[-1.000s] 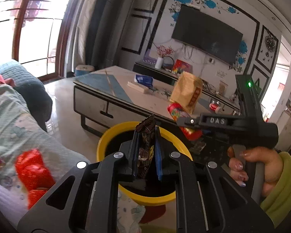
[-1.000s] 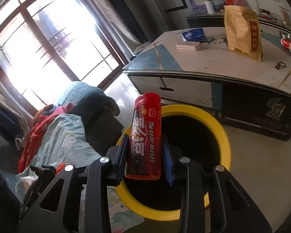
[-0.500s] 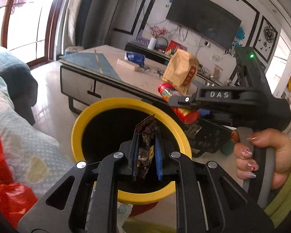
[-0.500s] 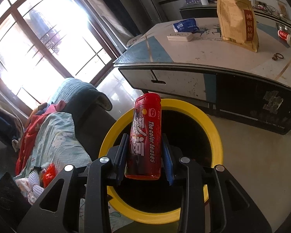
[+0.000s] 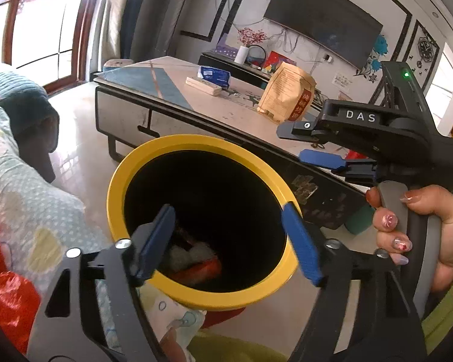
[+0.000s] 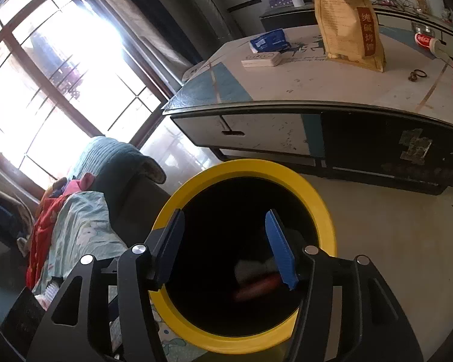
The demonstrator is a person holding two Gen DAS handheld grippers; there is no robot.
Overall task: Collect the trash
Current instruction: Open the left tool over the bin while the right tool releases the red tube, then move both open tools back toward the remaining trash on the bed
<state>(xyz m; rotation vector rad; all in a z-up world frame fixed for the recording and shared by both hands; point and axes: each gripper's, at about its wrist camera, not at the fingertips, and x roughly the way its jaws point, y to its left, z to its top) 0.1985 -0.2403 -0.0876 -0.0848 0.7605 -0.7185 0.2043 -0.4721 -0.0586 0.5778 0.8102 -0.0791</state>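
Hovering over the yellow bin (image 5: 202, 297), my left claw (image 5: 226, 241) and right claw (image 6: 223, 249) have just spread, both empty; red trash (image 6: 256, 289), dimly seen, lies directly below.

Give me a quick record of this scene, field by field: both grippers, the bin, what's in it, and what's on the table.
left gripper: open, empty, jaws just opened
right gripper: open, empty, jaws just opened
yellow-rimmed bin: below both grippers
bin contents: red can, white wad
coffee table: brown paper bag, blue tissue pack
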